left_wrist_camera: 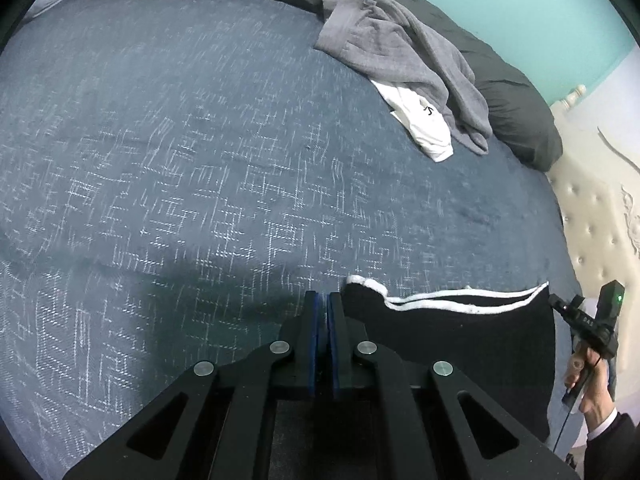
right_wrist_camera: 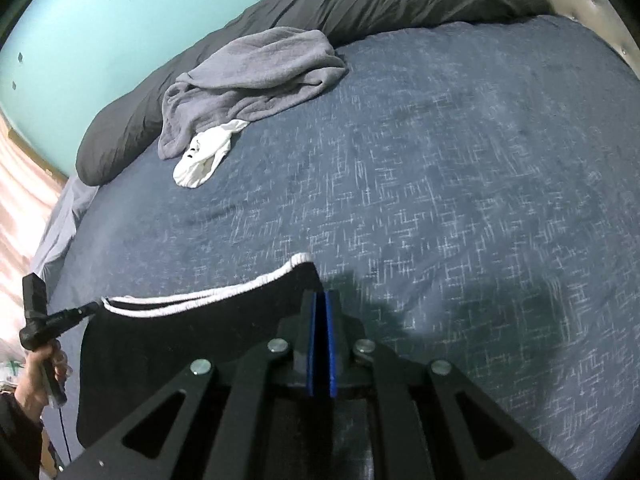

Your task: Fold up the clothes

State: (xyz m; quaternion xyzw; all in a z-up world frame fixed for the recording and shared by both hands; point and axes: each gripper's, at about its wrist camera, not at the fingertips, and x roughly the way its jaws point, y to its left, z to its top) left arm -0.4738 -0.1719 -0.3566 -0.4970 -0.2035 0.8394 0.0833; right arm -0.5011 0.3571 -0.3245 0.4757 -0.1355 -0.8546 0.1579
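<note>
Near the front edge of the bed [left_wrist_camera: 168, 128] lies a black garment [left_wrist_camera: 460, 332] with a white-trimmed edge, spread flat on the blue patterned cover. Each of its two near corners sits at a gripper: the left gripper [left_wrist_camera: 322, 300] is clenched, and so is the right gripper [right_wrist_camera: 322, 298], though whether cloth is pinched between the blue pads is hard to make out. Well apart, toward the far side, a crumpled grey garment [right_wrist_camera: 256, 76] lies over a white one [right_wrist_camera: 204, 156], both against a dark duvet [right_wrist_camera: 360, 0]. Beyond that stands a turquoise wall [right_wrist_camera: 120, 12].
</note>
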